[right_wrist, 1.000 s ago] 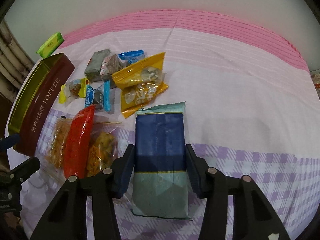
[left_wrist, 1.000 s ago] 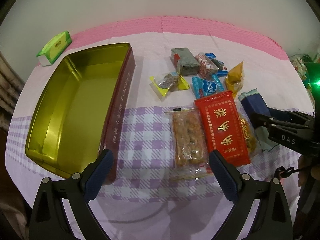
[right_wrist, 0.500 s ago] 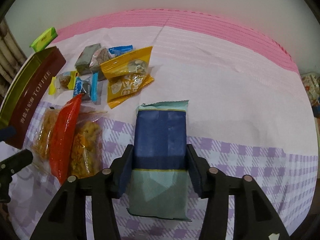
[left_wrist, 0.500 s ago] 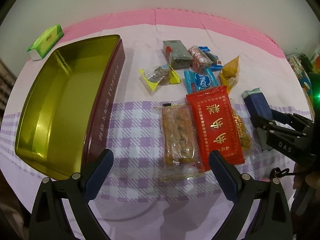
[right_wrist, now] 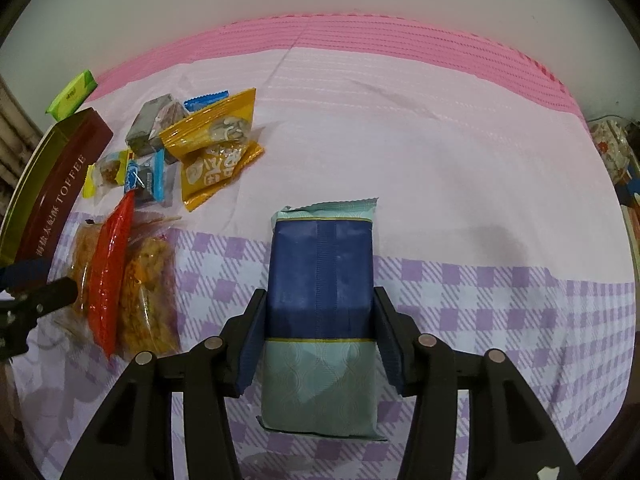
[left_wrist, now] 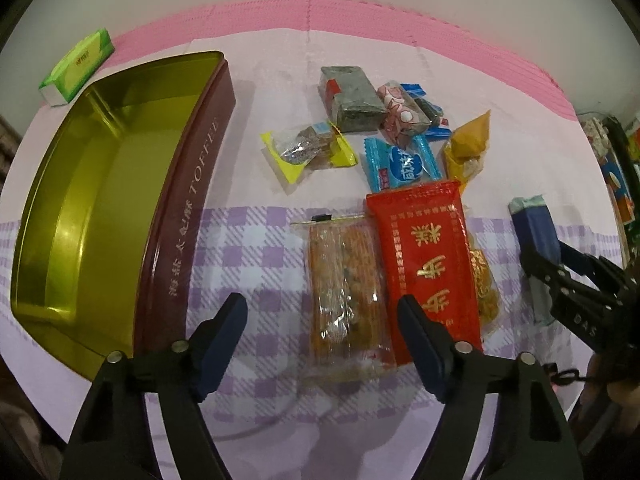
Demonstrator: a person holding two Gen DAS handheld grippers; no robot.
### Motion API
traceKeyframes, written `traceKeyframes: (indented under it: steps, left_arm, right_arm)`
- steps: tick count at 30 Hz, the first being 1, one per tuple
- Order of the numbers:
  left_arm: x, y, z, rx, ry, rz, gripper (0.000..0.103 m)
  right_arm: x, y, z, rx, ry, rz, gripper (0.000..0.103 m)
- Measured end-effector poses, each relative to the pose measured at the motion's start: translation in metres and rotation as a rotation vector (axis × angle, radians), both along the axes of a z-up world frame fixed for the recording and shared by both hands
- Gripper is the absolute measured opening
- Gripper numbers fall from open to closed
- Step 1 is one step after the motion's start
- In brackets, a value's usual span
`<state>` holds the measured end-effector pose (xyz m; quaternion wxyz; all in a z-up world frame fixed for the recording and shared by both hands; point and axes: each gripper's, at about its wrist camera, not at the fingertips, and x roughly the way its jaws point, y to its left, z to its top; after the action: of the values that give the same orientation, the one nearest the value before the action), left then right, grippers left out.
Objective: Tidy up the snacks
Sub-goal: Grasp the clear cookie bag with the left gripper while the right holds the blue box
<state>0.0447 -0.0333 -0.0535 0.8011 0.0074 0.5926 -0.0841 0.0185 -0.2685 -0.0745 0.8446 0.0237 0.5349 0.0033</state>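
Note:
My left gripper [left_wrist: 322,310] hangs over a clear packet of orange brittle [left_wrist: 344,280]. Its jaws are closing around the packet, and the pads are still apart from it. A red packet [left_wrist: 428,256] lies against the brittle's right side. The open toffee tin [left_wrist: 188,184], gold inside, stands to the left. My right gripper [right_wrist: 320,300] is shut on a long dark-blue packet [right_wrist: 320,264], pads on its two sides. That gripper [left_wrist: 560,276] and the dark-blue packet [left_wrist: 534,228] also show at the right of the left wrist view.
Small snacks lie behind the red packet: a yellow-ended candy [left_wrist: 308,148], a grey block [left_wrist: 352,98], a pink packet [left_wrist: 400,110], a light-blue packet [left_wrist: 400,162], an orange pouch [left_wrist: 468,148]. A green box [left_wrist: 78,66] sits behind the tin.
The left gripper's jaws have narrowed and it has come lower and closer over the brittle packet. The right gripper still grips the blue packet and has shifted slightly.

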Motion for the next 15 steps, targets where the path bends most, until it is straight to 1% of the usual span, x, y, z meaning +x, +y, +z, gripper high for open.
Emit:
traceKeyframes:
  steps: [6, 12, 14, 15]
  left_arm:
    - [0.013, -0.004, -0.009, -0.009, 0.043, 0.002, 0.065]
    - [0.026, -0.010, -0.010, 0.002, 0.035, -0.010, 0.060]
    - [0.026, -0.011, -0.010, 0.005, 0.037, -0.017, 0.054]
    - [0.026, -0.011, -0.011, 0.004, 0.043, -0.018, 0.054]
  right_arm:
    - [-0.001, -0.001, 0.000, 0.000, 0.000, 0.001, 0.049]
    - [-0.001, 0.001, 0.000, -0.001, 0.001, 0.001, 0.050]
    - [-0.001, 0.000, 0.000, 0.000, 0.000, 0.001, 0.050]
    - [0.000, 0.001, 0.000, -0.003, 0.000, 0.002, 0.051]
